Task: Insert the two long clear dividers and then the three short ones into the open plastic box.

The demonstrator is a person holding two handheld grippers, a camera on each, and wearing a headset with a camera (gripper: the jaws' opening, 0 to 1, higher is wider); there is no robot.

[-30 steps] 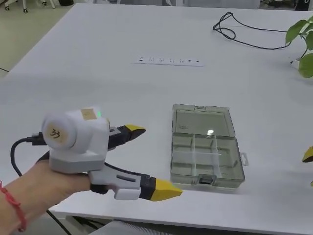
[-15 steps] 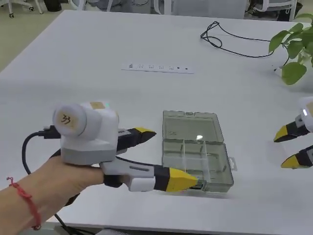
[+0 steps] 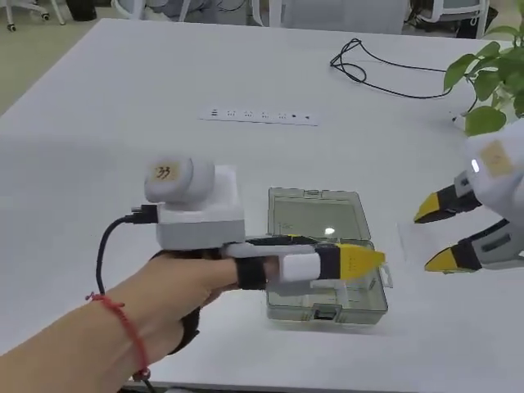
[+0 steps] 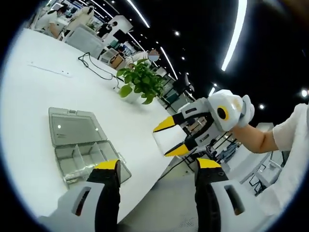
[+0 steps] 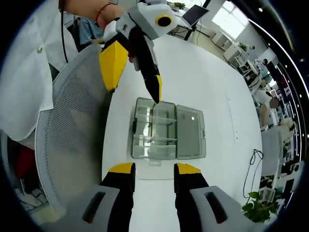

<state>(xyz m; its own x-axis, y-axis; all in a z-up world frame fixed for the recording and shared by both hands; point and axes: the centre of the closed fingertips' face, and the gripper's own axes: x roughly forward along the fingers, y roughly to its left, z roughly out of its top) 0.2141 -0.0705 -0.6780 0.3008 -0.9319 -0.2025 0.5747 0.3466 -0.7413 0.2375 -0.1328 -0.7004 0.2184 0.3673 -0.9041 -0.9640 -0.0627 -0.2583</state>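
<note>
The clear plastic box (image 3: 327,315) lies open on the white table, its lid (image 3: 315,214) flat behind it and clear dividers standing in the tray. The box (image 4: 82,154) also appears in the left gripper view, and the box (image 5: 149,128) in the right gripper view. My left gripper (image 3: 364,258) hovers over the tray's front right, rolled on its side. The left gripper (image 4: 158,164) is open, with nothing between its jaws. My right gripper (image 3: 434,236) hangs right of the box. A clear divider (image 4: 176,139) spans the right gripper's yellow tips, faint as the divider (image 3: 413,239).
A white power strip (image 3: 262,115) lies behind the box. A black cable (image 3: 368,70) loops at the far right, next to a green plant (image 3: 483,90). The table's near edge runs just in front of the box. A grey mesh chair (image 5: 72,121) stands beside the table.
My left gripper has swung right, from beside the box to over its front. My right gripper has come in from the right edge toward the box.
</note>
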